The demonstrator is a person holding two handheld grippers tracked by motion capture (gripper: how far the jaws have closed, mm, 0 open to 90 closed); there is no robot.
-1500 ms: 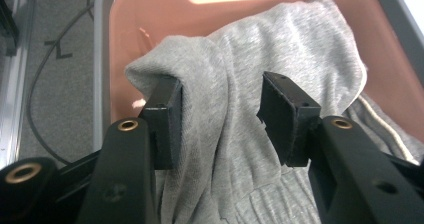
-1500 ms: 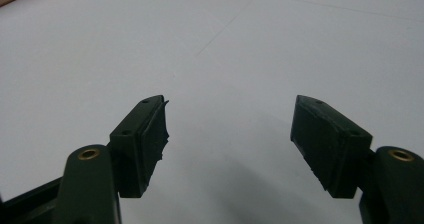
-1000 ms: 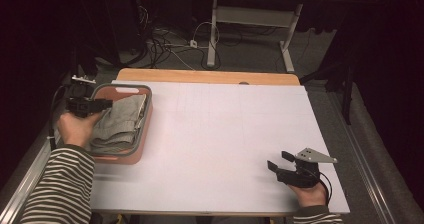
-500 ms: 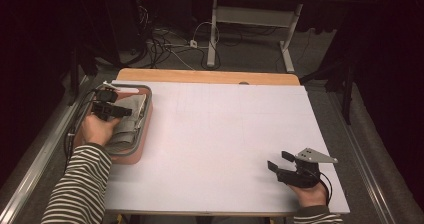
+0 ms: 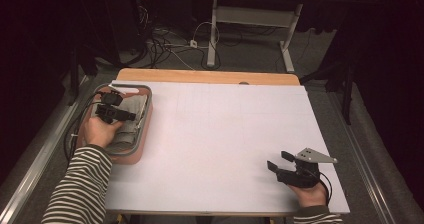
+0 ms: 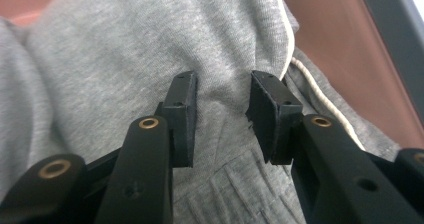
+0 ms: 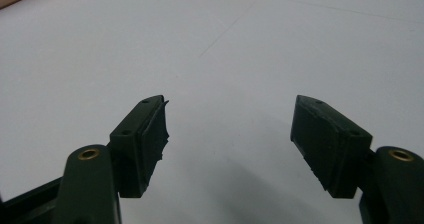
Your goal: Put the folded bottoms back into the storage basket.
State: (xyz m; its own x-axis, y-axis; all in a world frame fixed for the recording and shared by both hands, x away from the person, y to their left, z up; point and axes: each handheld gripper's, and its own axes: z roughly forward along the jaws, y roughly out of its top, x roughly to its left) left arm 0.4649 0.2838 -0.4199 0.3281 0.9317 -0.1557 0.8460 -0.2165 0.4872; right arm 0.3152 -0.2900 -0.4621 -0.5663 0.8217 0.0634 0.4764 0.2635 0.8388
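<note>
A grey sweatshirt-like garment (image 5: 136,105) with a white drawstring (image 6: 320,104) lies folded in a reddish-brown tray (image 5: 145,136) at the table's left edge. My left gripper (image 5: 131,116) points down into it. In the left gripper view its jaws (image 6: 222,109) stand part open with their tips sunk in the grey cloth (image 6: 125,49), and a ridge of cloth lies between the pads; they have just been closing. My right gripper (image 5: 278,160) rests near the table's front right corner, open, with nothing but the white tabletop between its fingers (image 7: 230,134).
The white tabletop (image 5: 225,134) spreads between the tray and the right hand. A strip of bare wood (image 5: 205,76) runs along its far edge. Behind it, cables (image 5: 165,44) lie on the floor beside a desk frame (image 5: 250,19).
The left hand has moved right from the tray's left rim to over the garment and lowered its gripper onto the cloth. The right hand has kept still.
</note>
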